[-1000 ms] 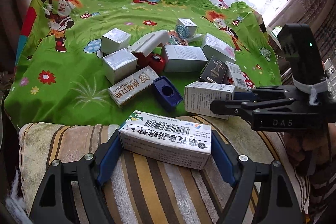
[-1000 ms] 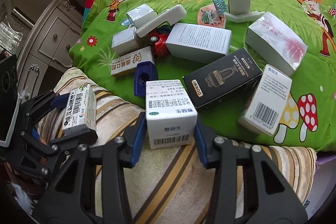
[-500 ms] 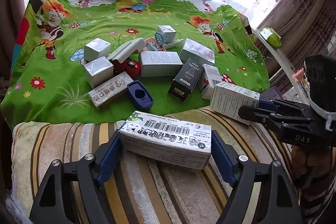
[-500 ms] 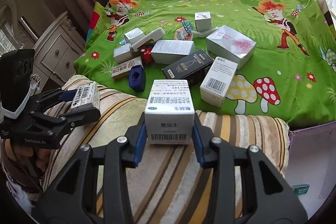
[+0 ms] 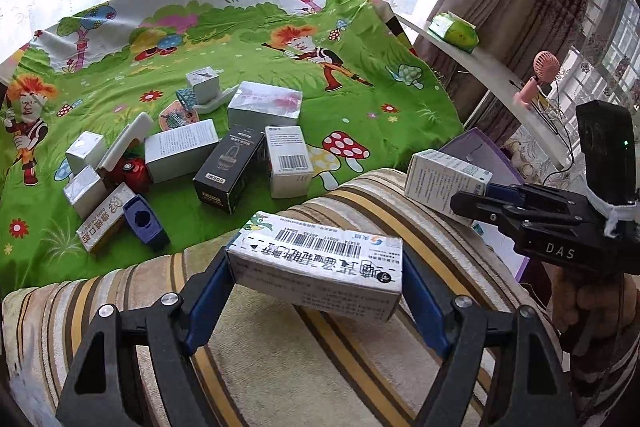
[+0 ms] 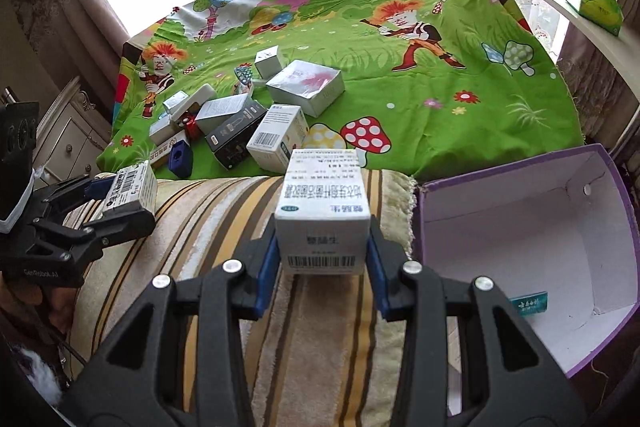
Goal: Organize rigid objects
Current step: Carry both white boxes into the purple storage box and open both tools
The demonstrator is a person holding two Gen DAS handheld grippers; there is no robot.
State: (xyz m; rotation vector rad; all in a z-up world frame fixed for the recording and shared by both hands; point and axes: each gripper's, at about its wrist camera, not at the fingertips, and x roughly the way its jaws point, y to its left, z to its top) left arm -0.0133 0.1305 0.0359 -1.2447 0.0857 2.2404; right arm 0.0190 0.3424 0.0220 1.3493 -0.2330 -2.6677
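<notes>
Striped beige, brown and yellow plush covers the cushion below both of your grippers. Your left gripper clamps a long white barcoded carton crosswise between its blue pads, held in the air above the cushion. Your right gripper is closed on a smaller white medicine box, gripped by its two sides with the barcode end facing the camera, also above the cushion.

Just to the right of the cushion sits an open purple storage box with a white interior; one small teal-labelled packet lies on its floor near the front wall.

Beyond the cushion, a bright green cartoon-print cloth covers the table. The remaining items cluster near its front-left edge: a black carton, a white barcoded box, a silver box with pink print, a blue block with a hole, a red toy and several small silver boxes.

A green tissue pack rests on a white shelf at the right.
</notes>
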